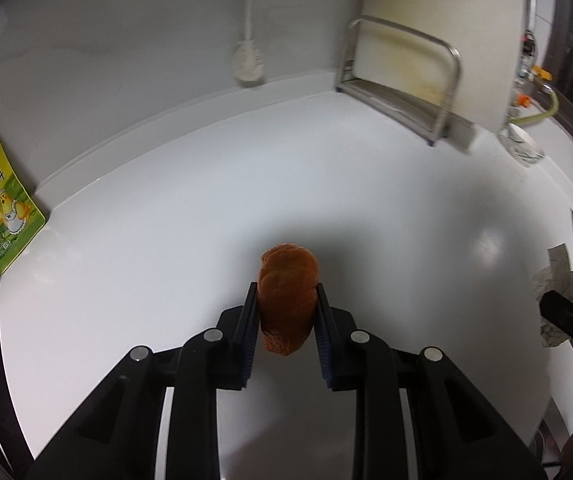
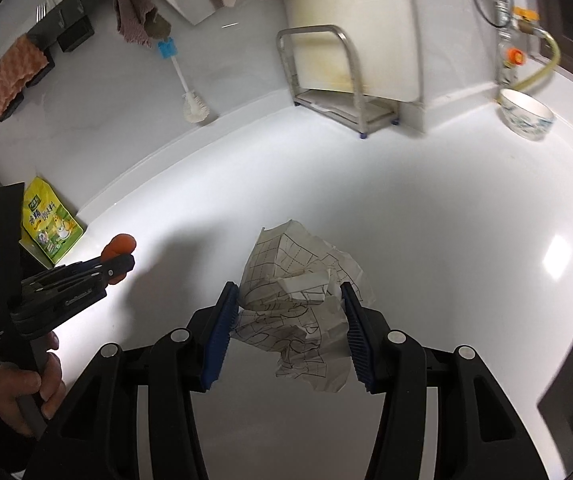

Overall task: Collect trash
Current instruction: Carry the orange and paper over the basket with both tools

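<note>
Above the white worktop (image 1: pixel 166 208), our left tool (image 1: pixel 285 300) pinches an orange peel (image 1: pixel 286 296); our right tool (image 2: pixel 288 300) clamps crumpled gridded paper (image 2: pixel 298 304) (only its camera shows the patterned bowl (image 2: pixel 526 114)).

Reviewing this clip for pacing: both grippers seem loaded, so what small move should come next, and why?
Probably carry both loads off toward a bin, which neither view shows. The left gripper is clamped on the orange peel, the right gripper on the crumpled paper, and both pieces hang above the white counter.
</note>
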Available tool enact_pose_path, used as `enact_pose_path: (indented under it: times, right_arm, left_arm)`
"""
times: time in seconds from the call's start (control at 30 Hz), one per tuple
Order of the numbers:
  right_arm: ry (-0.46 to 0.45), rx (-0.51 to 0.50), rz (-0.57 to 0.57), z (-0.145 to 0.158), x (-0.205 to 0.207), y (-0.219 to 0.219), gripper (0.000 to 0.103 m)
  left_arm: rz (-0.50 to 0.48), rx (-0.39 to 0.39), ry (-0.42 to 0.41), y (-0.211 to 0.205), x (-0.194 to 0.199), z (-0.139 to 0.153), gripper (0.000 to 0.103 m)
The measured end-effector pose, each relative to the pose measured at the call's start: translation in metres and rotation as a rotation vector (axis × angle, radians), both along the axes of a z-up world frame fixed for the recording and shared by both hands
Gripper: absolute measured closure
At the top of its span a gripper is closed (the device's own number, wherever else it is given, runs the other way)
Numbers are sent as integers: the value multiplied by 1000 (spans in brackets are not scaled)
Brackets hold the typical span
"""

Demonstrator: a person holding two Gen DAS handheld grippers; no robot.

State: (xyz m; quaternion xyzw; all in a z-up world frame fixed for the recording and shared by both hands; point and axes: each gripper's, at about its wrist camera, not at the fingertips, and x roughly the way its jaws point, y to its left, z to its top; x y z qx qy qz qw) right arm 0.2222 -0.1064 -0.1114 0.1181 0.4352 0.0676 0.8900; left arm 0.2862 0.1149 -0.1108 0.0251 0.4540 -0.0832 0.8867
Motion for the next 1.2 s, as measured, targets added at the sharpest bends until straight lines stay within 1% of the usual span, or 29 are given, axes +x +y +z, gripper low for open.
enact_pose_path:
  times: [0.17,0.33,0.53,0.63,0.8,0.93,1.2]
  right_arm:
    - [5,-8,-34,10,-32,-1,53]
    - [-13,6,-64,25,-66,-3,53]
    - [-25,-6,-86,37,-111,-13,53]
    - [-32,-8,-95,43,-136,-23,53]
    - [-36,-7,-119,49,-180,-48,53]
    - [-43,1,-142,52,-218,-73,53]
    - [-30,32,-120,46,-281,-114,53]
  left_arm:
    - [-48,-15,-19,-9,-22,12,77]
    - [-83,-8,-34,-17,-46,24,77]
    - [-110,-8,-50,-32,-77,36,77]
    - [-120,-7,-62,-42,-93,42,77]
    - [-137,-18,-68,-68,-130,54,77]
    - [-157,-14,-90,-92,-164,65,77]
    - [-161,-6,-73,-131,-235,67,77]
